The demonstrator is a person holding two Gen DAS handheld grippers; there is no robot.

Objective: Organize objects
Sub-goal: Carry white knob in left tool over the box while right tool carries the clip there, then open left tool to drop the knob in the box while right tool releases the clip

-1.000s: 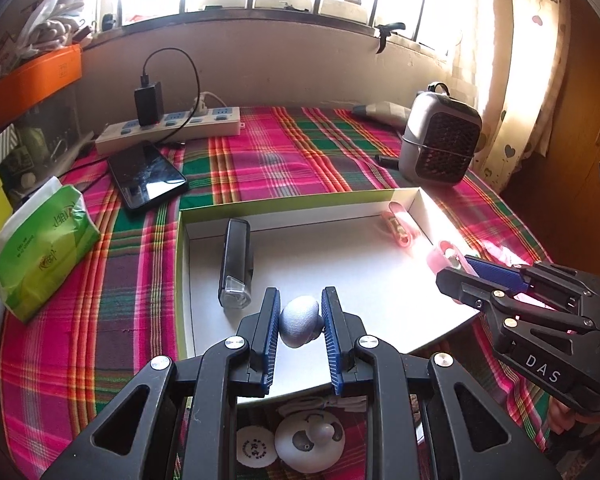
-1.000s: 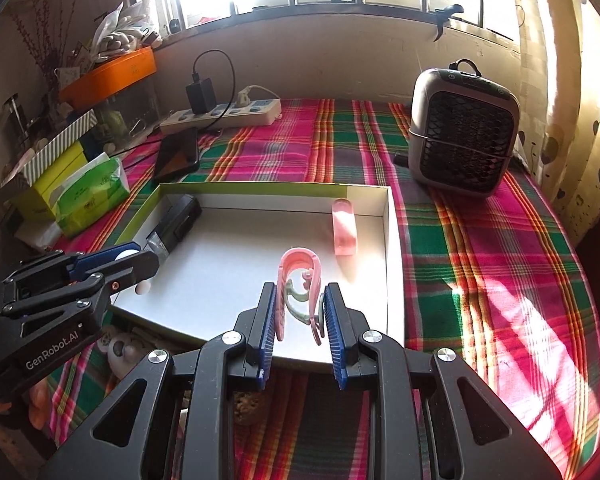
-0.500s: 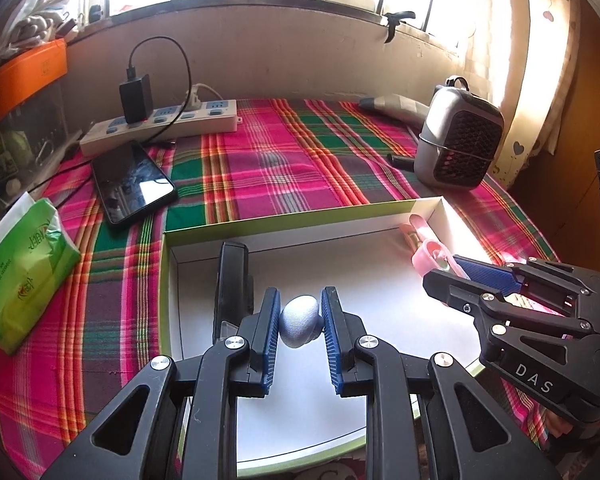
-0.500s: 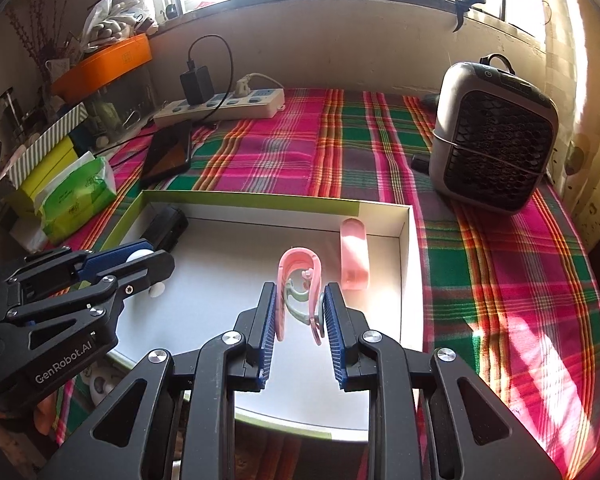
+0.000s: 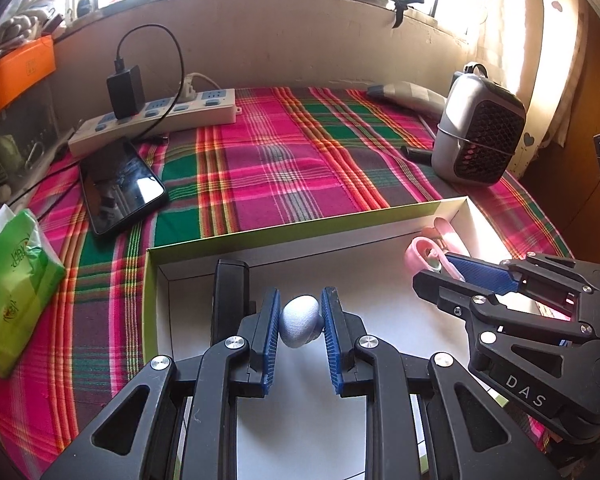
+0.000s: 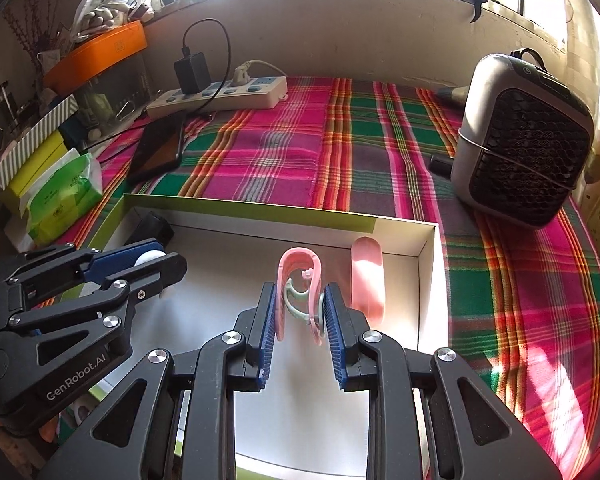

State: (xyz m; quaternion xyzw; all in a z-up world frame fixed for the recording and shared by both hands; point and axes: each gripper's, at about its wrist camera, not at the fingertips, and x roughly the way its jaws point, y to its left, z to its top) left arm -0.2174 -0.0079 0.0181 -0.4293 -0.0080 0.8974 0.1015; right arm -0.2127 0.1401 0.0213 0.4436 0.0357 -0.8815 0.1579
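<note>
My left gripper (image 5: 300,316) is shut on a small silver-grey egg-shaped ball (image 5: 299,326), held above the white floor of a shallow green-rimmed box (image 5: 300,227). My right gripper (image 6: 299,304) is shut on a pink U-shaped clip (image 6: 298,266) with a pale green inner piece, also over the box (image 6: 260,214). A black oblong device (image 5: 230,292) lies in the box's left part. A pink oblong case (image 6: 367,276) lies by the right wall. Each gripper shows in the other's view: the right gripper (image 5: 440,270) at right, the left gripper (image 6: 156,262) at left.
A plaid cloth covers the table. Behind the box lie a black phone (image 5: 120,188), a white power strip (image 5: 156,120) with a black charger, and a grey fan heater (image 6: 524,148). A green tissue pack (image 5: 12,288) sits at the left.
Both grippers have moved forward over the box with their objects still held; the box's front edge has dropped out of view and the far wall looks closer.
</note>
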